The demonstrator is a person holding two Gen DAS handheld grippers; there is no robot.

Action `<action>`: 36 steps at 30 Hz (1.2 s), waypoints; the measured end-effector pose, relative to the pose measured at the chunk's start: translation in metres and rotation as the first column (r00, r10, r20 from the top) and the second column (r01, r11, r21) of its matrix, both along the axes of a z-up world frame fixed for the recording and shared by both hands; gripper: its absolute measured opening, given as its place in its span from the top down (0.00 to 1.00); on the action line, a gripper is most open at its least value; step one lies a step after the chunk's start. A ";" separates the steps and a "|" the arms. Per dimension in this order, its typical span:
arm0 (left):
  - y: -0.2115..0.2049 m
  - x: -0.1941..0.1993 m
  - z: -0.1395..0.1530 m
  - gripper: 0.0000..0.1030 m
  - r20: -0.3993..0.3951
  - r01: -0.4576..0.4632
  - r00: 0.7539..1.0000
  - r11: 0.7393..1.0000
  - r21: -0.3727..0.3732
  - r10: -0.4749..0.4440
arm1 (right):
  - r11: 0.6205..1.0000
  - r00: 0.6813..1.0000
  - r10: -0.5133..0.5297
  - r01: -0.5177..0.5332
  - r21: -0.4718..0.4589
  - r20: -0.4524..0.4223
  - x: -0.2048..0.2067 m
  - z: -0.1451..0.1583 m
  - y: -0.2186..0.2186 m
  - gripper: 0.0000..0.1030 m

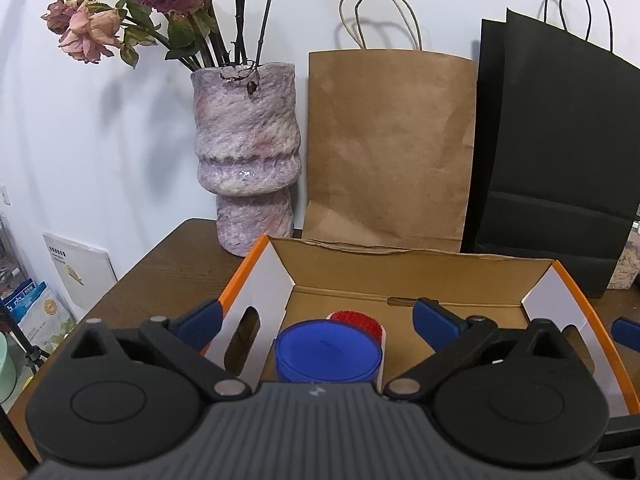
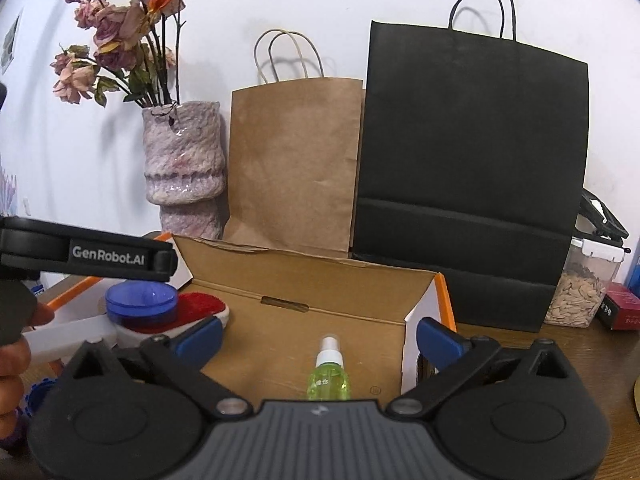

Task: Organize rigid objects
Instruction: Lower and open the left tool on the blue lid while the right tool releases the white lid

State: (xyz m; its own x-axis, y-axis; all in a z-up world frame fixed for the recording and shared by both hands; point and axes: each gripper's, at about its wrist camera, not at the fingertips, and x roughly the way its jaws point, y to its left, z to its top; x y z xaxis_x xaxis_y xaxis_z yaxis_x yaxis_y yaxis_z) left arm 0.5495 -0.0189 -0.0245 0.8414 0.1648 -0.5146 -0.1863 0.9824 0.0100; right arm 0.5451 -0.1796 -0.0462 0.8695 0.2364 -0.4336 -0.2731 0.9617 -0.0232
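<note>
1. Nearest me, both claws stand spread apart and empty: left claw (image 1: 316, 316), right claw (image 2: 318, 336), each over the open cardboard box (image 1: 400, 268) on the counter (image 1: 168, 264).
2. Blue round container (image 1: 328, 350) sits between my left fingers, atop the red-bristled brush (image 1: 356, 318); I'd withdraw straight up without nudging it.
3. Green spray bottle (image 2: 329, 378) seemingly lies on the box floor, centred ahead of my right claw.
</note>
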 end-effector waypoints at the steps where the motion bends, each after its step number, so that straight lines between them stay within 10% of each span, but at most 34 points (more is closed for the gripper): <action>1: 0.000 0.000 0.000 0.00 -0.001 0.000 1.000 1.000 0.000 0.000 | 1.000 1.000 0.000 0.000 -0.002 0.001 0.000 0.000 0.000 0.00; 36: 0.000 -0.049 0.004 0.00 0.026 0.020 0.999 1.000 0.003 -0.020 | 1.000 1.000 -0.017 0.017 -0.018 0.017 -0.043 0.004 -0.014 0.00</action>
State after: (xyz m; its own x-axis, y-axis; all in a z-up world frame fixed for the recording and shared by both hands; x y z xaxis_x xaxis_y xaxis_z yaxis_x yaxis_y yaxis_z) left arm 0.5009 -0.0191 -0.0200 0.8578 0.1493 -0.4918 -0.1671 0.9859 0.0078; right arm 0.5019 -0.1932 -0.0422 0.8806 0.2140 -0.4228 -0.2564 0.9655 -0.0453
